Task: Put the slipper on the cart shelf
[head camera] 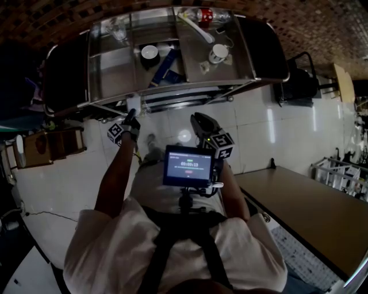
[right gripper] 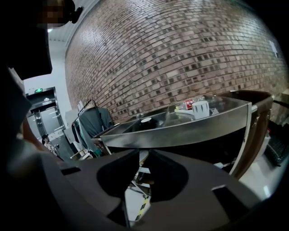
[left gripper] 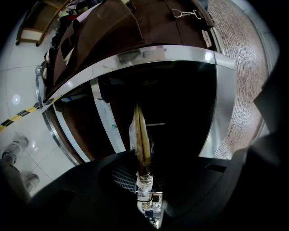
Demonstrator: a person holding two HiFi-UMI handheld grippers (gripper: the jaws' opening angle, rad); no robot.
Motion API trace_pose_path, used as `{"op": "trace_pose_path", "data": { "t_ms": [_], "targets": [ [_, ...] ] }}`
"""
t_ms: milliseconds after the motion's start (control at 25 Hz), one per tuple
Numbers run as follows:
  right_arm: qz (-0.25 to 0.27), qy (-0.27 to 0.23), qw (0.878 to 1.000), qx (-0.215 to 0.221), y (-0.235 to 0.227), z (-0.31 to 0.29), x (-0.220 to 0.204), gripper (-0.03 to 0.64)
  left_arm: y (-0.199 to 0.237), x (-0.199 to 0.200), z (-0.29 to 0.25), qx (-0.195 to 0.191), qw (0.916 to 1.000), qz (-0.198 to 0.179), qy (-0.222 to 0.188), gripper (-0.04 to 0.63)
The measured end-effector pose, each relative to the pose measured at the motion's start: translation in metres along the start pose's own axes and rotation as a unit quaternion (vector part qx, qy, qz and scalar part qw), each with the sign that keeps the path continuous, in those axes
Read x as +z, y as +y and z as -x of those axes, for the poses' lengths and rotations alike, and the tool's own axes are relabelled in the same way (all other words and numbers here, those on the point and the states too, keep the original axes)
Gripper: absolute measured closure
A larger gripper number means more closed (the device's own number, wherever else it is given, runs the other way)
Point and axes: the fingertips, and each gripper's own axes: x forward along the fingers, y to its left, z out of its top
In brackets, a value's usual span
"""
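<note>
The slipper (left gripper: 141,135), tan and wrapped in clear plastic, shows edge-on between the jaws of my left gripper (left gripper: 143,178), which is shut on it. It points into the dark opening under the steel cart's top rail (left gripper: 158,52). In the head view the slipper (head camera: 133,103) is a pale shape at the cart's front edge (head camera: 172,89), just ahead of the left gripper (head camera: 130,119). My right gripper (head camera: 199,120) hovers further right, short of the cart, with its jaws together and nothing in them. The right gripper view looks past the right gripper (right gripper: 134,169) at the cart's top tray (right gripper: 180,131).
The cart's top holds a bowl (head camera: 149,51), a white mug (head camera: 218,53), a blue box (head camera: 168,64) and a red can (head camera: 205,14). A wooden table (head camera: 310,212) stands at the right, a black chair (head camera: 296,80) beside the cart, wooden boxes (head camera: 49,146) at the left.
</note>
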Motion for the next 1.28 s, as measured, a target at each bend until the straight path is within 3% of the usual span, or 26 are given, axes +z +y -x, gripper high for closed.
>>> {"op": "trace_pose_path", "data": {
  "t_ms": [400, 880, 1120, 1280],
  "targets": [
    [-0.002, 0.003, 1.0, -0.022, -0.004, -0.003, 0.003, 0.535, 0.022, 0.01, -0.028, 0.009, 0.9999, -0.013, 0.0, 0.534],
    [-0.014, 0.012, 0.998, -0.056, -0.014, -0.002, -0.007, 0.535, 0.014, 0.026, -0.063, 0.0, 0.9971, -0.076, -0.002, 0.514],
    [-0.019, 0.01, 0.997, -0.072, -0.022, -0.003, -0.004, 0.535, 0.024, 0.025, -0.076, 0.034, 0.9881, -0.146, 0.033, 0.491],
    [-0.021, 0.012, 0.997, -0.079, -0.024, -0.004, -0.004, 0.535, 0.029, 0.027, -0.083, 0.037, 0.9854, -0.162, 0.037, 0.475]
  ]
}}
